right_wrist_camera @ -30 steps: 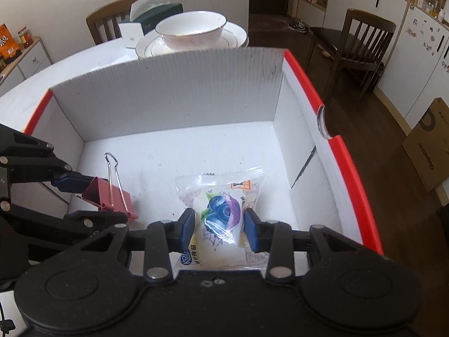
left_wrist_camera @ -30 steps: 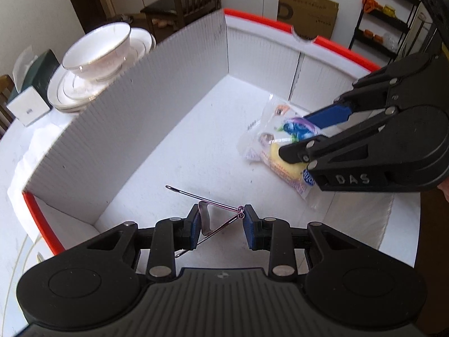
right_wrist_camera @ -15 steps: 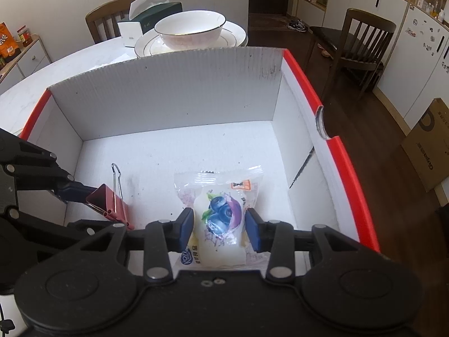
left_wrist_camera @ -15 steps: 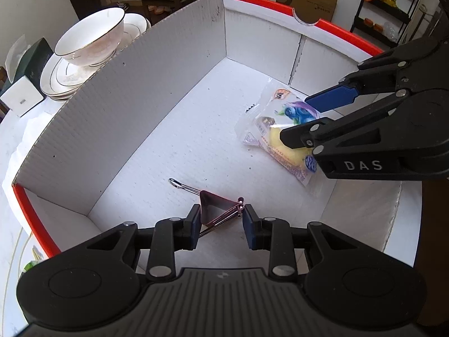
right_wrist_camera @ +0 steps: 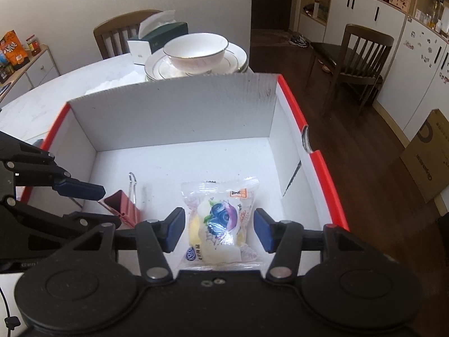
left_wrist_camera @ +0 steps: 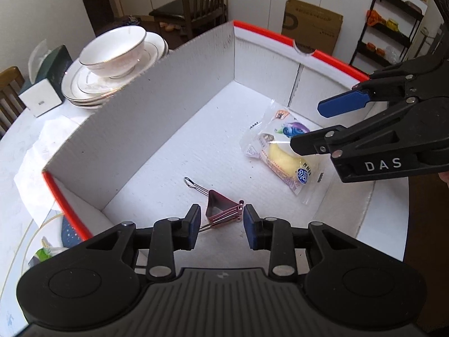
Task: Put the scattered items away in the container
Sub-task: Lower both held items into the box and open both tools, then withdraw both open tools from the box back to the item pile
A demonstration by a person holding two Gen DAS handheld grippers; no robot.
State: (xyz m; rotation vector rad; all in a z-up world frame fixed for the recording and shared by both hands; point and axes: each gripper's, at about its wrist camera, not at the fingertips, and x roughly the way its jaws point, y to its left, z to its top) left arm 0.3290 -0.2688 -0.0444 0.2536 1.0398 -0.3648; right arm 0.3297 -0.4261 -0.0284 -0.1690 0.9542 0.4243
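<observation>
1. Left tongs [left_wrist_camera: 222,224]: jaws slightly parted, just eased off the one pink binder clip [left_wrist_camera: 221,209], which lies on the box [left_wrist_camera: 140,118] floor.
2. Right tongs [right_wrist_camera: 219,231]: jaws have just been widening, clear of one snack packet [right_wrist_camera: 221,221] lying between them.
3. Beyond the box, on the surface [right_wrist_camera: 42,104]: one bowl [right_wrist_camera: 196,52] on stacked plates [right_wrist_camera: 157,67], one tissue box [right_wrist_camera: 157,38].
</observation>
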